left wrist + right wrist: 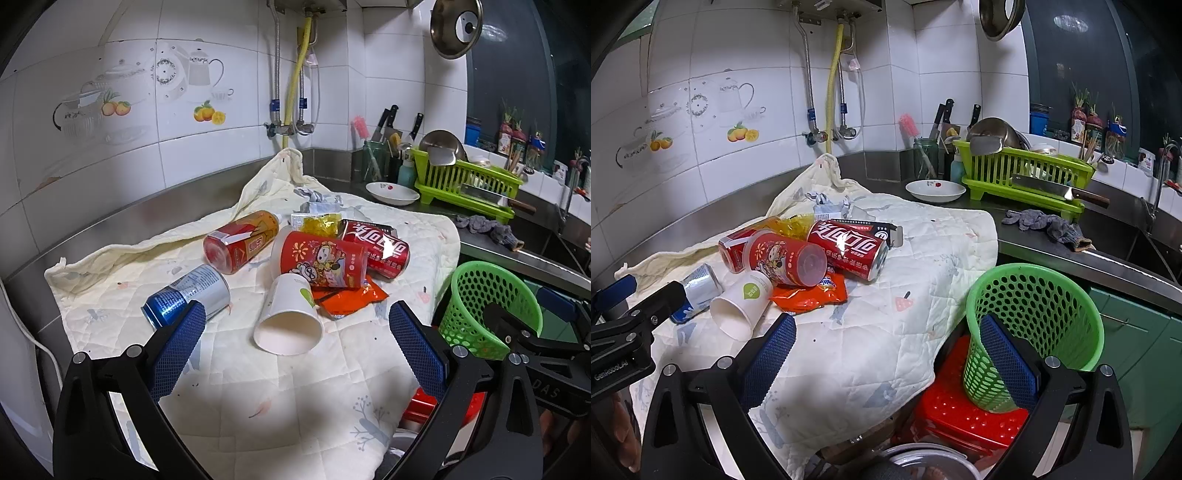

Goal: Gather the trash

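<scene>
Left wrist view shows us the quilted cloth [280, 384] filling the centre and lower half of the frame, spread over the steel counter [517, 254]; its near part is bare fabric, and its right edge drops off beside the green basket [491, 295] at right centre. From the right wrist view we see that basket [1038, 314] standing upright on a red stool [960, 410], mouth up, just off the cloth's right edge, with bare cloth between it and the trash.

The trash sits in one heap at mid-frame. A Coca-Cola can [376, 251] lies on its side, long axis running upper left to lower right. A red printed cup [325, 262] lies against it, its length roughly left to right. A red-and-gold can [240, 240] lies to the left, its base facing lower left. A blue-and-silver can [188, 295] lies nearest the left finger, top toward lower left. A white paper cup [291, 317] lies with its mouth facing us, touching an orange wrapper [347, 299]. A yellow wrapper [321, 223] sits behind the heap.

Our left gripper [297, 328] is spread wide and holds nothing, hovering before the white cup. Our right gripper [888, 339] is likewise spread wide and empty, its right finger in front of the basket wall.
</scene>
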